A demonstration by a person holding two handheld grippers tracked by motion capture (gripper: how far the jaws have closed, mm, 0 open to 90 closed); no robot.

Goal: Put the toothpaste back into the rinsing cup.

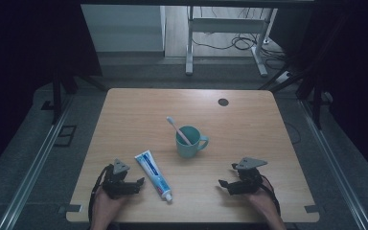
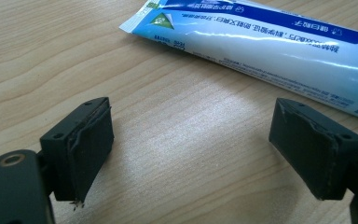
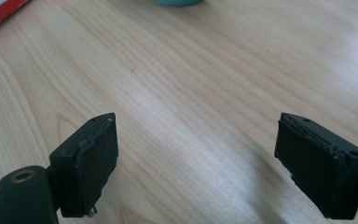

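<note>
Over on the left, the left gripper (image 1: 135,184) sits low at the near edge of the table (image 1: 124,110), jaws spread wide with nothing between them, only bare wood showing in the left gripper view. Just beside it lies the toothpaste tube (image 1: 154,175), flat on the table, cap end toward the person, flat crimped end pointing away; up close the tube (image 2: 270,39) runs just beyond the jaw tips, not touching them. Moving along to the middle, there's a teal mug (image 1: 189,142), upright, handle turned to the right, with a toothbrush (image 1: 178,130) standing in it and leaning out to the left. A dark round spot (image 1: 223,102) marks the far side of the table. On the right, the right gripper (image 1: 224,184) rests near the front edge, well apart from the mug, jaws also wide and empty.
</note>
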